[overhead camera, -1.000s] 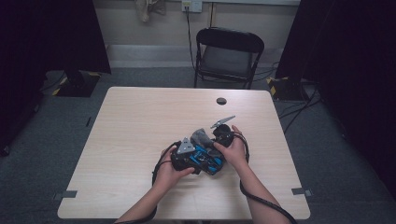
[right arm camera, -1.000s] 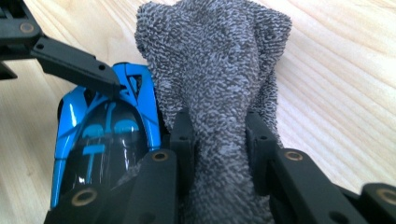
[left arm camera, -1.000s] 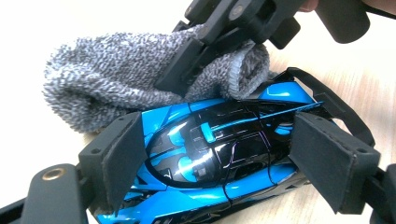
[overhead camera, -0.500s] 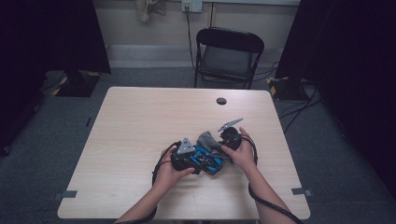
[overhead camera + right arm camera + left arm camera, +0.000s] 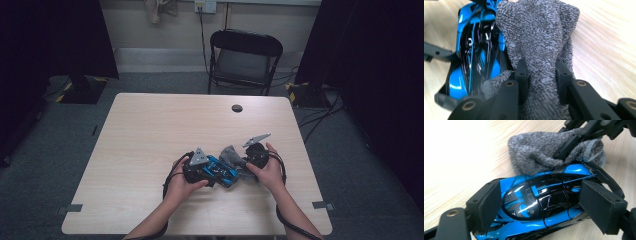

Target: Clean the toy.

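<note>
My left fingers (image 5: pixel 539 205) are clamped across a blue and black toy car (image 5: pixel 541 202), one pad on each flank, with the car resting on the worktop (image 5: pixel 150 130). From above, the car (image 5: pixel 220 172) sits at about 6 o'clock on the worktop, near my edge, with my left fingers (image 5: pixel 210 172) over it. My right fingers (image 5: pixel 541 75) are pinching a bunched grey cloth (image 5: pixel 539 37), the pads squeezing a fold of it between them. The cloth lies against the car's side at about 3 o'clock from the car in the high view (image 5: pixel 232 156), and it seems to touch the car's bodywork, though the fabric hides the exact contact. My right fingers (image 5: pixel 247 162) come in from 4 o'clock. A small dark disc (image 5: pixel 237 108) lies at 12 o'clock, well apart, near the far edge, and a black folding chair (image 5: pixel 245 60) stands beyond it.
</note>
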Motion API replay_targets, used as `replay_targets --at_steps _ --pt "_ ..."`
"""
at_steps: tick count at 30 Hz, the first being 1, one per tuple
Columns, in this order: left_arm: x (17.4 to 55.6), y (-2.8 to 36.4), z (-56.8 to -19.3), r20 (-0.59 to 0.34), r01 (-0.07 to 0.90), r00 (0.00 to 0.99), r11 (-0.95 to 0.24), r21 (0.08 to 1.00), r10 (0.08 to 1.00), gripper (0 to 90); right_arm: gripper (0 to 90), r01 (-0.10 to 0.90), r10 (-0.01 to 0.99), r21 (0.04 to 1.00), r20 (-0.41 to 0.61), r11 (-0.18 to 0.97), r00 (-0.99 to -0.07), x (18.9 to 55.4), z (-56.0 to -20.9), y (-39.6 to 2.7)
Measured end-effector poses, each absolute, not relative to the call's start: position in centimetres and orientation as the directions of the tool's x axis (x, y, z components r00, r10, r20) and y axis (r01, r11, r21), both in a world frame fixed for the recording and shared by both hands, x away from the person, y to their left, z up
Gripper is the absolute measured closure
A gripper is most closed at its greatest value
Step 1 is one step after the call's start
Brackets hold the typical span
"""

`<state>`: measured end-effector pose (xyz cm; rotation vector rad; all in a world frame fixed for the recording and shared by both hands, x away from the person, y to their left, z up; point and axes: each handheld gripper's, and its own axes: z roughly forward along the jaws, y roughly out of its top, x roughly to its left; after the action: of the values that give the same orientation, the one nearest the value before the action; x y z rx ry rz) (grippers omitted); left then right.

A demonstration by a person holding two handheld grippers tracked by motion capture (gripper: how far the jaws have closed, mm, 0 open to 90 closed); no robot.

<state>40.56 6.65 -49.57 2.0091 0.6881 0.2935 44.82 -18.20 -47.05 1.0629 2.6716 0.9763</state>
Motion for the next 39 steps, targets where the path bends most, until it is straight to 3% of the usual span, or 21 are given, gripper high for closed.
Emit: replay_targets --at_steps 14,39 --pt "40.6 6.6 -49.5 -0.071 0.350 0.812 -0.387 0.853 0.579 18.1 71.0 0.593 0.703 0.622 0.095 0.511 -0.705 45.5 -45.4 -20.4" --pt "40.6 6.6 -49.5 -0.074 0.353 0.810 -0.383 0.853 0.582 18.1 70.6 0.530 0.647 0.620 0.046 0.579 -0.761 49.5 -45.7 -11.3"
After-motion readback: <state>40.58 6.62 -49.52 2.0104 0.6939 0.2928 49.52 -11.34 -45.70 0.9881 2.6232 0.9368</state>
